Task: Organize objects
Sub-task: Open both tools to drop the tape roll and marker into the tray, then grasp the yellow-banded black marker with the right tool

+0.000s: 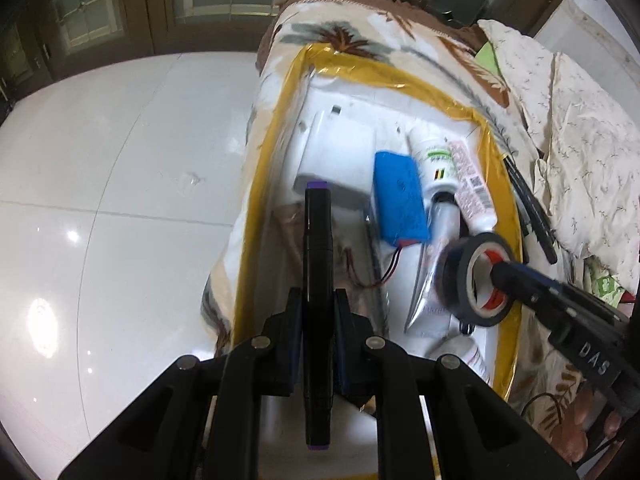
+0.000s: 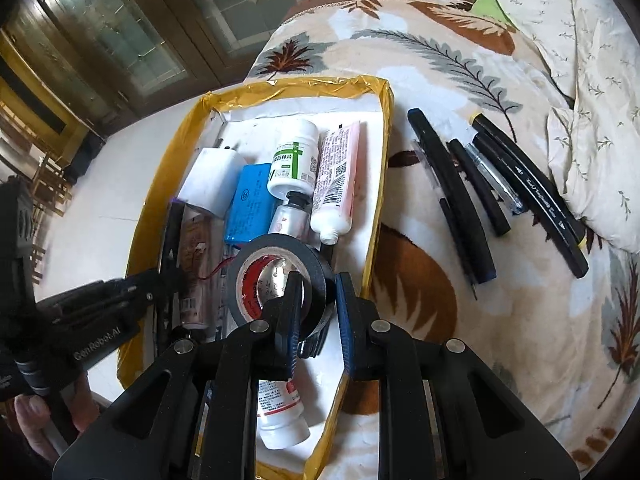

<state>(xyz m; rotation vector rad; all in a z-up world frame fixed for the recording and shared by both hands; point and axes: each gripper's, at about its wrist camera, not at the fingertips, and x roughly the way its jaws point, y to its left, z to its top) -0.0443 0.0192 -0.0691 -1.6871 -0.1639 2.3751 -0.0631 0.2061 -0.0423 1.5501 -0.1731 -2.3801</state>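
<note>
On the leaf-patterned blanket (image 2: 460, 80) of a bed sits a shallow white box (image 2: 372, 224) edged with yellow tape, and both tongs work over it. The left tongs (image 1: 317, 304) are clamped on a black marker (image 1: 318, 264) with purple ends, gripped near its middle so it points forward over the near left part of the box. The right tongs (image 2: 318, 292) pinch the wall of a roll of black tape (image 2: 280, 276) — one finger inside the ring, the other outside — and hold it just above the middle of the box; the roll's inner core shows red print.

Inside the box lie a white block (image 2: 214, 182) at the far left, a blue battery pack (image 2: 248, 204) with thin red and black wires beside it, a white pill bottle (image 2: 294, 160) with green markings, and a pink-and-white tube (image 2: 336, 184) along the right wall. A small silver tube (image 2: 288, 216) lies just below the pill bottle, partly behind the tape roll. A brownish tube (image 2: 194, 264) lies along the left side, blurred, so its label cannot be read. Another white bottle (image 2: 280, 412) with a red-printed label lies at the near end, under the right tongs.

To the right of the box, on the blanket, several dark pens and markers (image 2: 496, 188) lie in a loose row — well apart from the box. A pale sprigged pillow (image 2: 592, 92) rests beyond them.
</note>
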